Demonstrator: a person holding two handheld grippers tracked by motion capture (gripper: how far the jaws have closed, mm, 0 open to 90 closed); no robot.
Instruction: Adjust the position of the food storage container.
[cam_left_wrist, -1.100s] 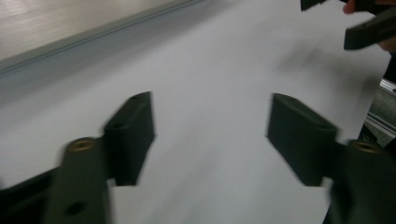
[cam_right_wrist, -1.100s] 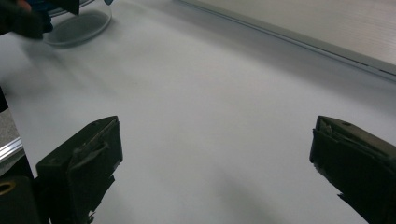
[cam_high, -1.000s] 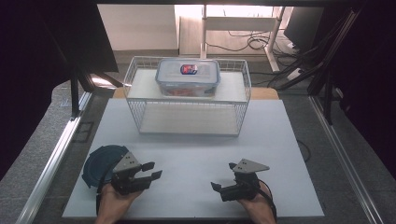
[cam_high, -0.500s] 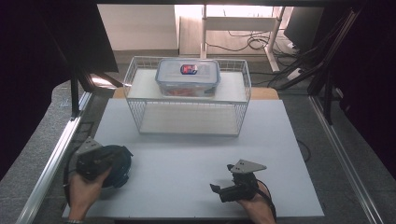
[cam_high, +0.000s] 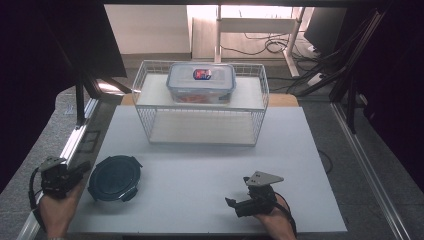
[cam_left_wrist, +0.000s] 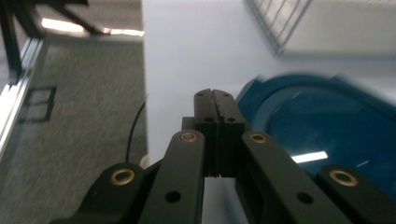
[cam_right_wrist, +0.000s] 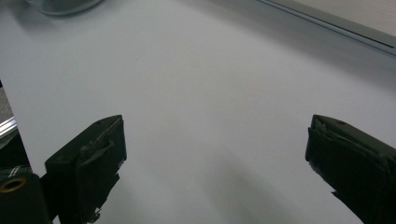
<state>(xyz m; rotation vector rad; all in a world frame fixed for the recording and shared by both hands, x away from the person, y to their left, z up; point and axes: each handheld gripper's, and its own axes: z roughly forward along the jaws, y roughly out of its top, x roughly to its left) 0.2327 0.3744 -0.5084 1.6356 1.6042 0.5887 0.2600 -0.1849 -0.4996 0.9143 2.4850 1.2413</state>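
The round dark blue lid (cam_high: 115, 177) lies flat on the white table (cam_high: 200, 165), near the left front corner. The left gripper (cam_high: 75, 172) sits just beside the lid, off the table's left edge, and nothing is in it. Its two black jaws are pressed tight together with no gap, as the left gripper view shows. I think it let the lid rest there so the lid is easy to reach. The right gripper (cam_high: 231, 202) rests low over the table at the front right, with its jaws spread wide apart and nothing between them. Farther back stands a white wire rack (cam_high: 200, 125). A clear plastic food box with a lid (cam_high: 201, 82) sits on top of it. Bare table lies between the blue lid and the rack, so nothing blocks the way.
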